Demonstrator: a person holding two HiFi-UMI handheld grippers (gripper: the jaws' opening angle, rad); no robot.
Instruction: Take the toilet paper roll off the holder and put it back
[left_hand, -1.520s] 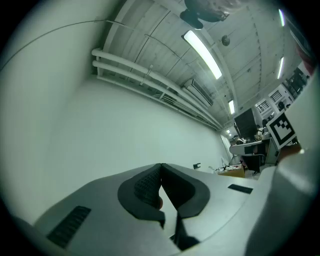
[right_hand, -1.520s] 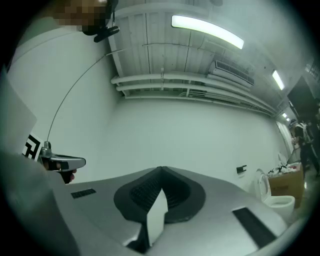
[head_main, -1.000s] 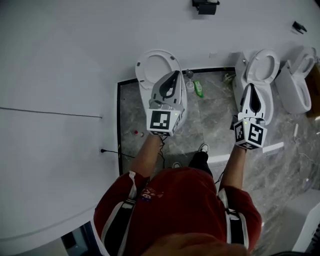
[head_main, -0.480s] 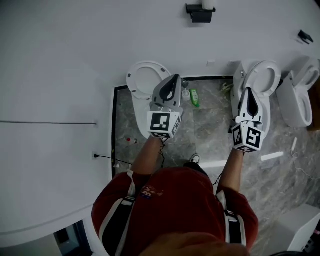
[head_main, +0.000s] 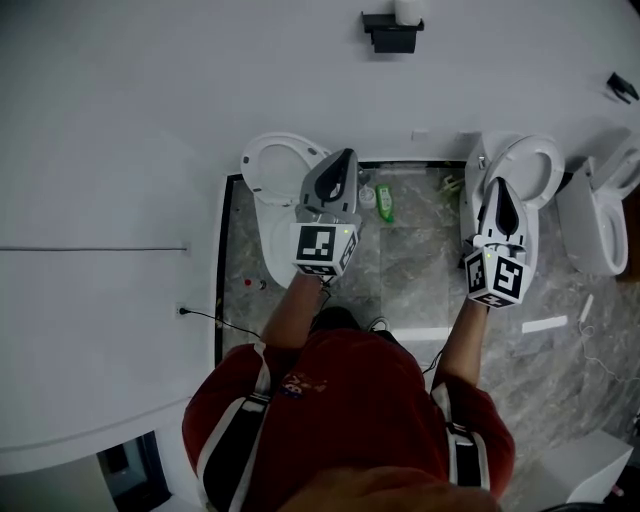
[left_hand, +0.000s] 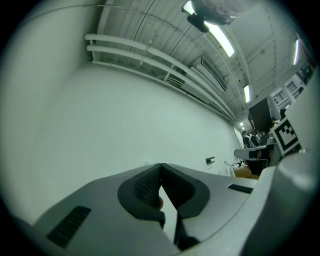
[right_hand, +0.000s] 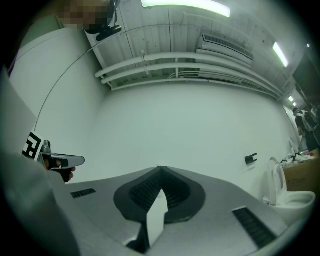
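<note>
The black holder (head_main: 391, 36) is fixed to the white wall at the top of the head view, with the white toilet paper roll (head_main: 407, 10) on it, cut by the frame's edge. In the left gripper view the holder (left_hand: 210, 160) is a small dark bracket far off, right of the jaws. My left gripper (head_main: 346, 158) and right gripper (head_main: 499, 186) are both held out towards the wall, well short of the holder. Each gripper's jaws meet at the tips, left (left_hand: 161, 165) and right (right_hand: 160, 169), with nothing between them.
A white toilet (head_main: 272, 170) stands under the left gripper, another toilet (head_main: 535, 165) under the right, and a third toilet (head_main: 598, 215) further right. A green bottle (head_main: 385, 203) lies on the grey marble floor (head_main: 420, 260). Another black wall fitting (right_hand: 251, 159) shows right of the right jaws.
The person has stepped towards the wall. Both grippers moved forward with them, still shut. The holder has dropped lower in the head view and the roll on it now shows.
</note>
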